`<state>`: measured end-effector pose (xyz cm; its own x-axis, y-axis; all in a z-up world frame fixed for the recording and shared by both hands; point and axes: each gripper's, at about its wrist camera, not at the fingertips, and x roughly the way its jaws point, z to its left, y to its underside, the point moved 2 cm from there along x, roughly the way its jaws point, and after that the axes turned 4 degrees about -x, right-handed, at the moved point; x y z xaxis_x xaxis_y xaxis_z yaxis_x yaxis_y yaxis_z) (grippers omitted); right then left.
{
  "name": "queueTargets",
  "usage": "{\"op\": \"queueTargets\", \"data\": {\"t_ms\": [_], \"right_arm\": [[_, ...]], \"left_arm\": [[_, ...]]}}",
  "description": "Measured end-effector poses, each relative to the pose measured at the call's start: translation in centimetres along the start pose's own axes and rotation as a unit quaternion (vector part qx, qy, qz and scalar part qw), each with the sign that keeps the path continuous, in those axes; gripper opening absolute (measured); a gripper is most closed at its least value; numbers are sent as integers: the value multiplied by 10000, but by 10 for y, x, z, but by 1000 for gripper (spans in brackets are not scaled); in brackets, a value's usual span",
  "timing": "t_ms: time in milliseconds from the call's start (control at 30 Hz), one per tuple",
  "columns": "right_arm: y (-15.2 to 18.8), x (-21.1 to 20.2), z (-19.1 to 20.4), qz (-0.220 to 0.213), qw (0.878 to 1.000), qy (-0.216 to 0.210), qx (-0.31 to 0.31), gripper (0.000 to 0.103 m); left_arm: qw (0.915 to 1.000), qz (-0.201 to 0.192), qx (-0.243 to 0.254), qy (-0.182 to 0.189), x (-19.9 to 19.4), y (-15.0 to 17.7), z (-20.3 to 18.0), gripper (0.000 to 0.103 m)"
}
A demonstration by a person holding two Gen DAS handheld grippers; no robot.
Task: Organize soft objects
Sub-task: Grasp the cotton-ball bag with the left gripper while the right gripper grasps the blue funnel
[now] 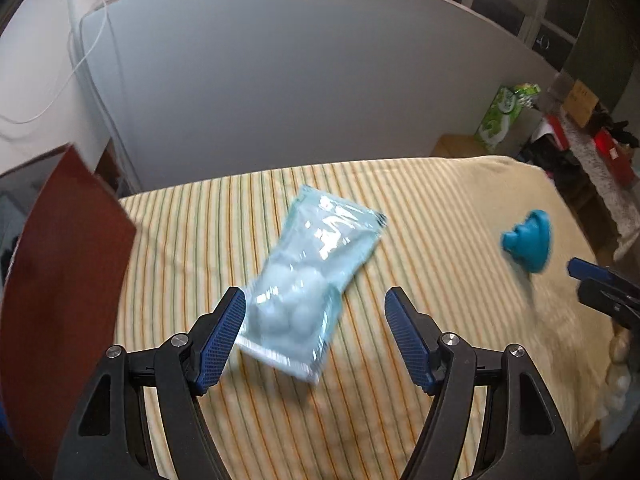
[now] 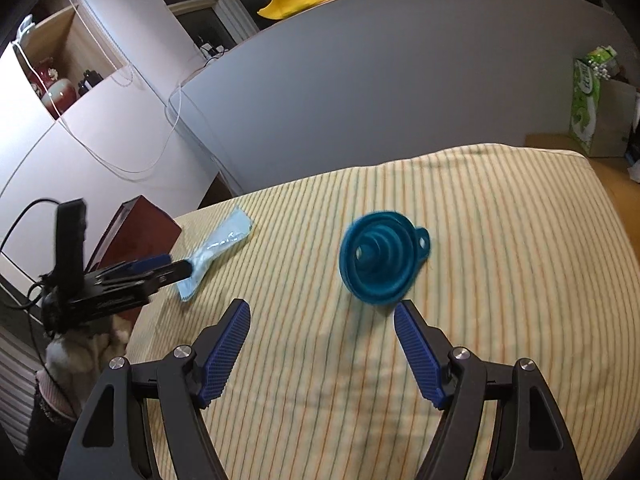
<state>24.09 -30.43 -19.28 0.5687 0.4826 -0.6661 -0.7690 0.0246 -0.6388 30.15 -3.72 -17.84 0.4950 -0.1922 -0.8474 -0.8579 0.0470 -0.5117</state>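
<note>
The cotton-ball pouch (image 1: 316, 280) lies on the striped cloth (image 1: 420, 360), left of the blue funnel (image 2: 380, 258). My left gripper (image 1: 316, 332) and right gripper (image 2: 322, 344) stand apart, empty. Step: approach. Next: straddle each item, close.

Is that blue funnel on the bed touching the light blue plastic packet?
Apart. The right wrist view shows the funnel and the packet separated by a wide stretch of bare striped bedsheet; the left wrist view shows the same gap.
</note>
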Motion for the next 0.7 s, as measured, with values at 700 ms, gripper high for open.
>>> {"op": "queueTargets", "data": {"t_ms": [700], "right_arm": [[-24,44,-5,391,9991,-112,97,58]], "left_arm": [[9992,378,97,-81,37,-11,-7,72]]}}
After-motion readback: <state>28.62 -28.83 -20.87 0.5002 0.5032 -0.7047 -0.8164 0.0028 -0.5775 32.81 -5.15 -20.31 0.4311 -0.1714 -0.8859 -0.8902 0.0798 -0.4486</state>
